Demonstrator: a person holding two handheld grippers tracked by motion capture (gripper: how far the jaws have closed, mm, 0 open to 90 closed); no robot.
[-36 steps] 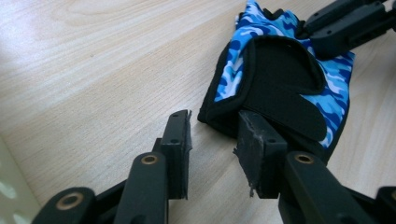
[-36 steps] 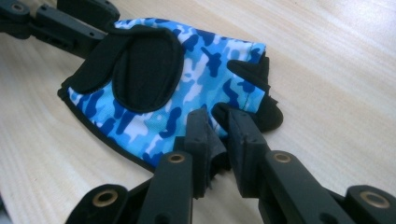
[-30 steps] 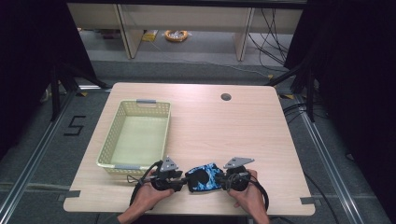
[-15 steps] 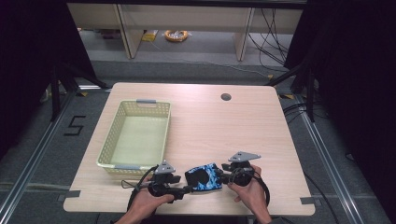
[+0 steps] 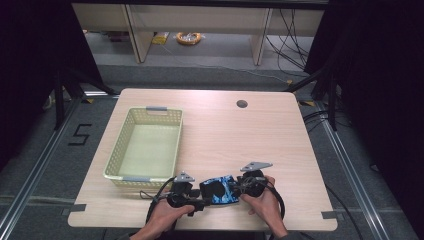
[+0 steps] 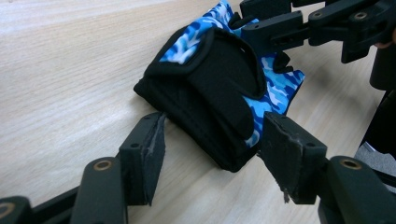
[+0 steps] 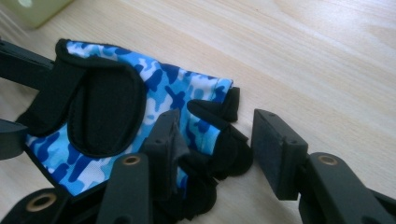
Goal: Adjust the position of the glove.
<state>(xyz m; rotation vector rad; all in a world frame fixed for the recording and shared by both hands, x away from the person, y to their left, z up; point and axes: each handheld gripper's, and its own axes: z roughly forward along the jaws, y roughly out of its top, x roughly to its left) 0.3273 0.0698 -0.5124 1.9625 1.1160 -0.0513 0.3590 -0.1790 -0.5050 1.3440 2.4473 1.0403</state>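
**Both grippers loosening at the glove**

The blue camouflage glove (image 5: 218,190) is lying on the table (image 5: 225,130), just right of the basket (image 5: 145,147). The left gripper (image 6: 210,149) and right gripper (image 7: 215,135) are spread, jaws just opening, flanking its opposite ends

Light wooden table with rounded corners (image 5: 260,130), small round dark cable hole (image 5: 242,104) near its far edge, grey floor (image 5: 210,60) with metal rails, black number five marking (image 5: 80,135) on the floor, pale cabinet legs (image 5: 134,30) behind, black cables (image 5: 290,30), dark curtains (image 5: 380,75) at both sides.
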